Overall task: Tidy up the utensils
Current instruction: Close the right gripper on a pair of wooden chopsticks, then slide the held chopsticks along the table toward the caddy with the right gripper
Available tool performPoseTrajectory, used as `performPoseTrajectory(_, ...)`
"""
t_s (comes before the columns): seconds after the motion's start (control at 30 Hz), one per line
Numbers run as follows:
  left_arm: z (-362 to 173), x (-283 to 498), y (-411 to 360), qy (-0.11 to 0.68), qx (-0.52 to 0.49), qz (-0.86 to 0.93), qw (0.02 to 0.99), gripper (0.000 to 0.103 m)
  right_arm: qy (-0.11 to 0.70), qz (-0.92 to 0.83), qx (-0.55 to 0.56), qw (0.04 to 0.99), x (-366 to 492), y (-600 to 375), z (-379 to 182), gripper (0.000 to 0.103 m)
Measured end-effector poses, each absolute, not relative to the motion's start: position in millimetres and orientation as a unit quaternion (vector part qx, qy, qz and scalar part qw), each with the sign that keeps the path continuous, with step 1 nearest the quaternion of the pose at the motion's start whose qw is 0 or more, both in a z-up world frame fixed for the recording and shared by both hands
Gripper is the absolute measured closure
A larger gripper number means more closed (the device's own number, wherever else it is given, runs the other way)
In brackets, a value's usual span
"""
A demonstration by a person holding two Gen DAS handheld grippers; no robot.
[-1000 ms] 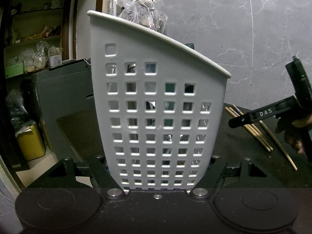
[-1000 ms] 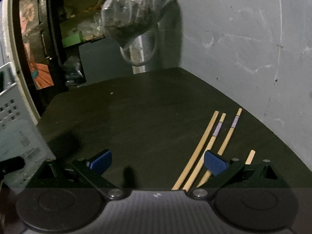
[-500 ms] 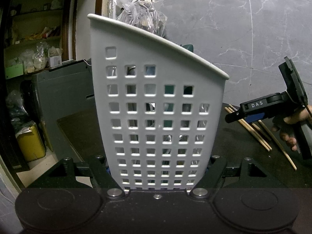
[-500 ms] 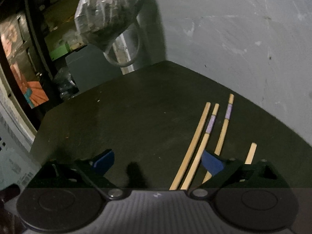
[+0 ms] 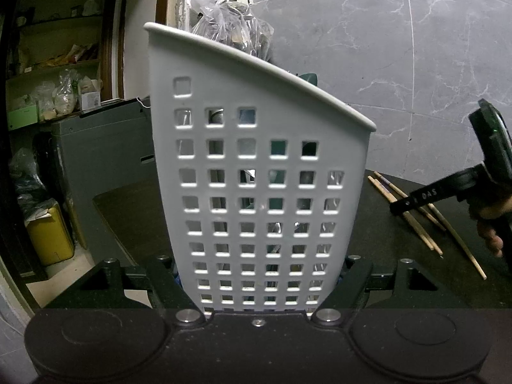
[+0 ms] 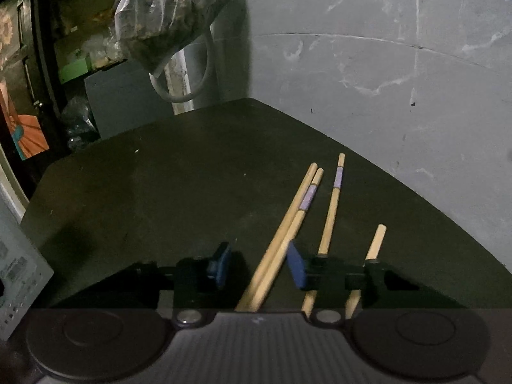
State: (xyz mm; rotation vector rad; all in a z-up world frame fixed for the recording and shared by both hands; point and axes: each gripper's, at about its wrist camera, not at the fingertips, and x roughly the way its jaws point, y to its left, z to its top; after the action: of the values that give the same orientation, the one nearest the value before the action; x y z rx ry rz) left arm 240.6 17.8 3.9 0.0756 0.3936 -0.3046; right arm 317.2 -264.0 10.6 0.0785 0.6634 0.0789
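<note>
My left gripper is shut on the lower sides of a white perforated utensil basket, which stands upright and fills the left wrist view. Several wooden chopsticks lie on the dark table. My right gripper is low over them and its jaws are closing. A pair of chopsticks runs between its blue pads. The right pad is close to the pair and the left pad stands apart. Two more chopsticks lie outside the right finger. The left wrist view shows the chopsticks under that gripper.
A filled plastic bag hangs above the table's far corner by the grey marble wall. A grey cabinet, cluttered shelves and a yellow container stand beyond the table's left edge. A hand holds the right gripper.
The right gripper's jaws have narrowed from wide apart to close around two chopsticks, and it has tipped down over them. The left gripper and basket have not moved.
</note>
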Motion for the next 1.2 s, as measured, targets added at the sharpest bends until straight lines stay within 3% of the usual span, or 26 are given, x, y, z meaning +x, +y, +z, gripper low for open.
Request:
performPoseTrajectory(0.1, 4, 241, 17, 0.195, 0.038, -0.151, 0.968, 0.027, 0.327, 0.045, 0.037, 0.943, 307, -260, 11, 0.079)
performPoseTrajectory(0.33, 4, 241, 17, 0.195, 0.037, -0.151, 0.968, 0.027, 0.328, 0.076, 0.011, 0.942, 276, -245, 12, 0.088)
performPoseTrajectory(0.9, 2, 243, 16, 0.194, 0.035, -0.154, 0.968, 0.027, 0.355, 0.151, -0.029, 0.922, 197, -209, 21, 0.088)
performPoseTrajectory(1.07, 2, 242, 16, 0.194, 0.035, -0.154, 0.968, 0.027, 0.356, 0.158, -0.018, 0.921, 200, -209, 23, 0.079)
performPoseTrajectory(1.2, 2, 242, 16, 0.194, 0.036, -0.153, 0.968, 0.027, 0.347, 0.152, -0.007, 0.925, 205, -216, 26, 0.079)
